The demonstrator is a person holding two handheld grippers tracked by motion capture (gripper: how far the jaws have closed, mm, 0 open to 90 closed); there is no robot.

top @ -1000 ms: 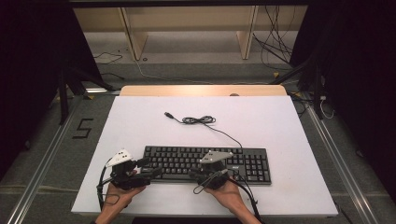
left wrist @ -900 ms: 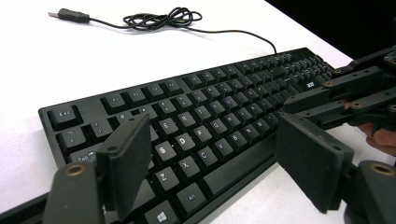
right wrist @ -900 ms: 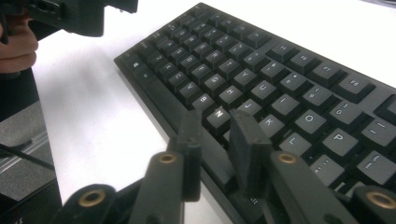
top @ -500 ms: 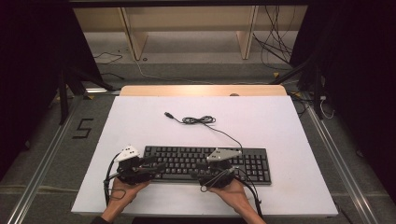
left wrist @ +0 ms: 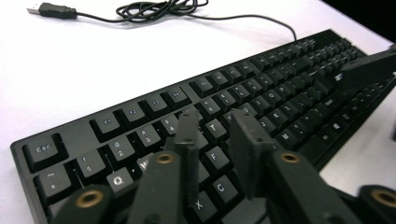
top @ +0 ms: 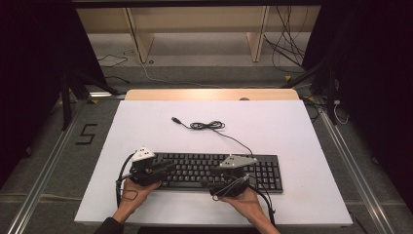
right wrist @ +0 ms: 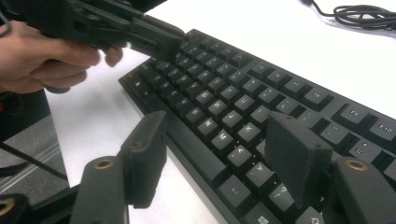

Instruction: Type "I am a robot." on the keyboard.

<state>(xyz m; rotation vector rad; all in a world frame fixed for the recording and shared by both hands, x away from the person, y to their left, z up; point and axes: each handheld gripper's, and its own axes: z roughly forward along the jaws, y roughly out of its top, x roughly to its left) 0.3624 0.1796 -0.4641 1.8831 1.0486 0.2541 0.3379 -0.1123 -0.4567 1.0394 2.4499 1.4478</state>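
Observation:
A black keyboard lies flat near the front of the white table. My left gripper reaches over its left end. In the left gripper view the gripper hovers above the letter keys. Its jaws have just been closing to a narrow gap, and nothing is between them. My right gripper sits at the keyboard's front edge, pointing left. Seen in the right gripper view, its jaws have just been opening and stand wide over the bottom key row, gripping nothing.
The keyboard's thin black cable lies coiled on the table behind it and ends in a USB plug. A wooden shelf unit stands beyond the table's far edge. Metal rails run along both sides.
My left hand has slid right, onto the keyboard's left end, and its jaws have narrowed. The right gripper stayed in place while its jaws spread apart.

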